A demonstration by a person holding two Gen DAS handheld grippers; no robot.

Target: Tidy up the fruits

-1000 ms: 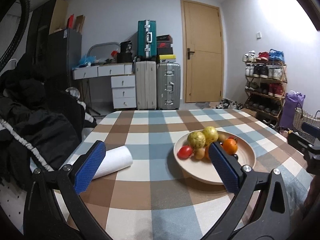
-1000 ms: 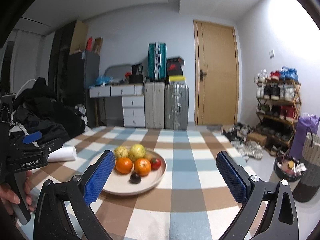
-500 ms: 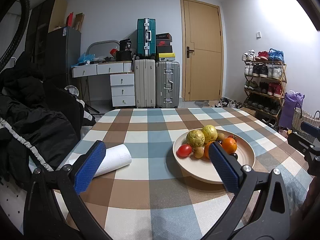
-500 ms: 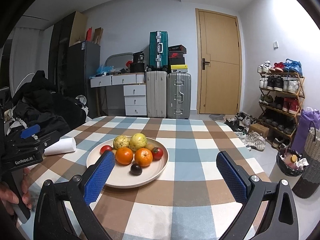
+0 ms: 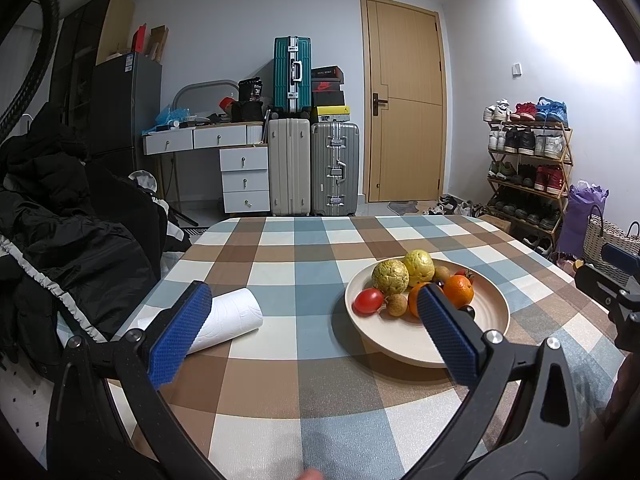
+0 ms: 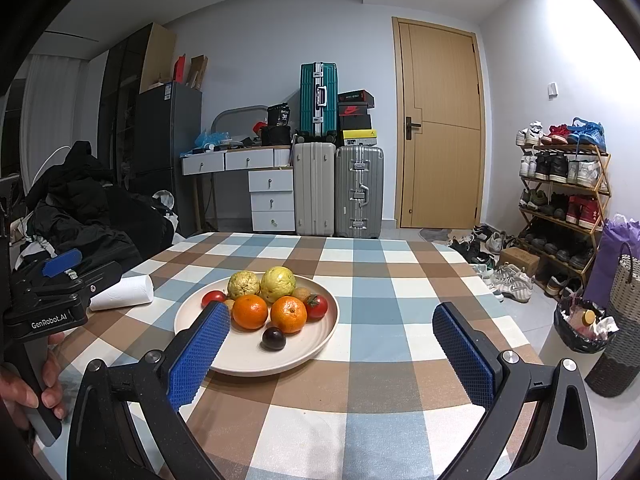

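So the fruit is all sitting in a cream plate (image 6: 320, 332) on the checked tablecloth (image 6: 380, 280); from the right wrist view there's 2 oranges side by side, the left orange (image 6: 250, 311) and the right orange (image 6: 289, 314), with 2 bumpy yellow-green fruits behind them (image 6: 244, 283) (image 6: 278, 278), a red tomato (image 6: 316, 306) just right of the oranges, another red tomato (image 6: 213, 297) on the plate's left side, and a dark plum (image 6: 274, 338) in front near the rim; a small brown fruit (image 5: 397, 305) shows next to the tomato in the left wrist view. The right gripper (image 6: 332, 350) is wide open and empty, hanging over the table's near side; its left finger (image 6: 200, 354) overlaps the plate's near-left rim in the picture while the right finger (image 6: 462, 356) sits well off to the right of the plate, so the fruit pile is ahead of the gap, toward the left finger, nothing between the pads. The left gripper (image 5: 310, 334) is also spread wide with nothing in it; its right finger (image 5: 448, 334) covers part of the plate and an orange, and its left finger (image 5: 180, 332) overlaps a white paper towel roll (image 5: 230, 318) lying on its side left of the plate; the plate sits ahead and to the right of that gap.
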